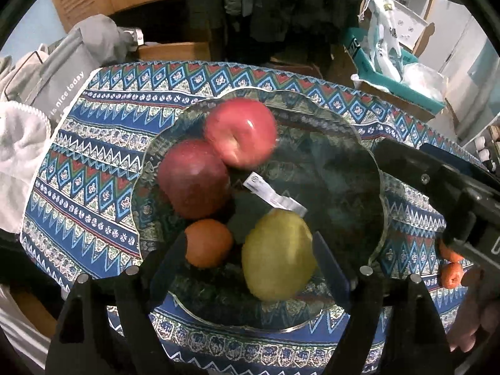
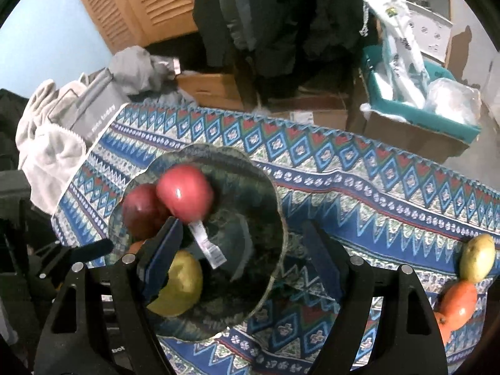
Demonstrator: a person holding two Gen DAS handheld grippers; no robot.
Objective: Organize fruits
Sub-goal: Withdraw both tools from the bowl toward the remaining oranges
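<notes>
A dark glass bowl point(image 1: 343, 156) point(image 2: 250, 168) stands on the patterned tablecloth. It holds a pink-red apple point(image 1: 240, 131) point(image 2: 184, 192), a darker red apple point(image 1: 193, 181) point(image 2: 140, 212), a small orange point(image 1: 207, 243), a yellow-green pear point(image 1: 278, 256) point(image 2: 181, 284) and a white label point(image 1: 275, 195) point(image 2: 207, 247). My left gripper point(image 1: 247, 256) is open above the bowl, its fingers either side of the orange and pear, gripping nothing. My right gripper point(image 2: 247, 250) is open and empty above the bowl's right half. On the cloth at the right lie another pear point(image 2: 478, 257) and oranges point(image 2: 459, 304) point(image 1: 451, 275).
Grey and white cloths and a grey bag point(image 1: 62, 72) point(image 2: 93, 106) lie at the table's left end. Cardboard boxes point(image 2: 415, 131) and a teal bin with plastic bags point(image 1: 393, 72) stand behind the table. The right gripper's body point(image 1: 453, 187) reaches over the bowl's right side.
</notes>
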